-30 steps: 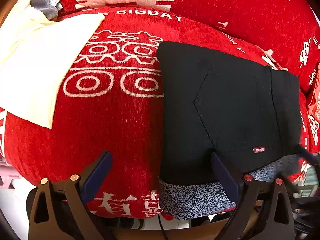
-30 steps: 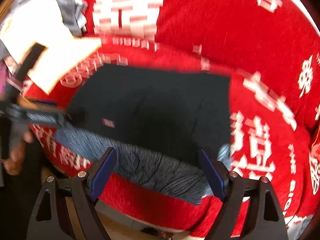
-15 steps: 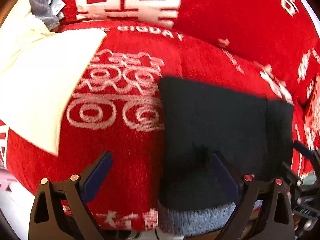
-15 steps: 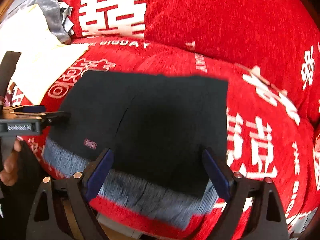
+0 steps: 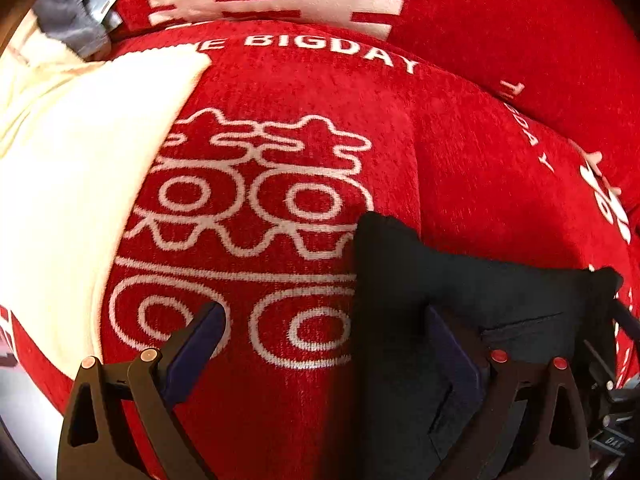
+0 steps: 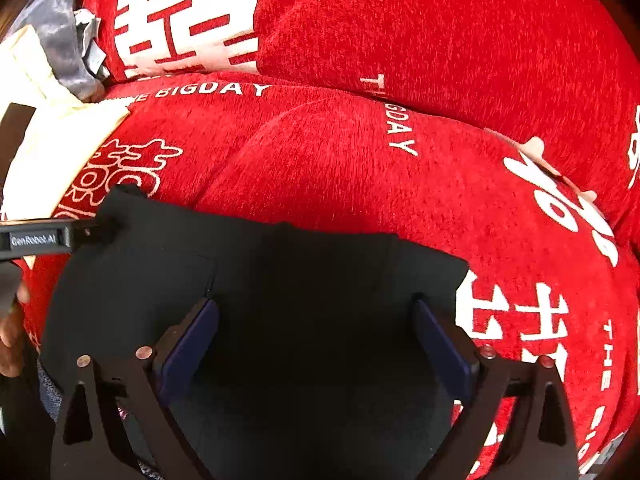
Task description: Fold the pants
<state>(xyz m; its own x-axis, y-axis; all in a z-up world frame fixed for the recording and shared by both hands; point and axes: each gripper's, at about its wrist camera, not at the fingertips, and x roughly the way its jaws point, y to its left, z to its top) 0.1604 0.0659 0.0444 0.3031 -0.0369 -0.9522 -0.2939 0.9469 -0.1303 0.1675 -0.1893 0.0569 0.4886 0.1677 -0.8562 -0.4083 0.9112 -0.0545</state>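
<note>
I am seeing the black pants [image 6: 256,280] lying folded on the red sofa cushion [image 6: 340,152], near its front edge. My left hand-held gripper [image 5: 324,336] is spread wide, one finger over the pants' left edge, holding nothing. My right hand-held gripper [image 6: 316,328] is also spread wide, hanging over the pants.

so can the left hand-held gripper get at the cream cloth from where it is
Probably yes: the left hand-held gripper is open, and only bare red cushion lies between it and the cream cloth.
</note>
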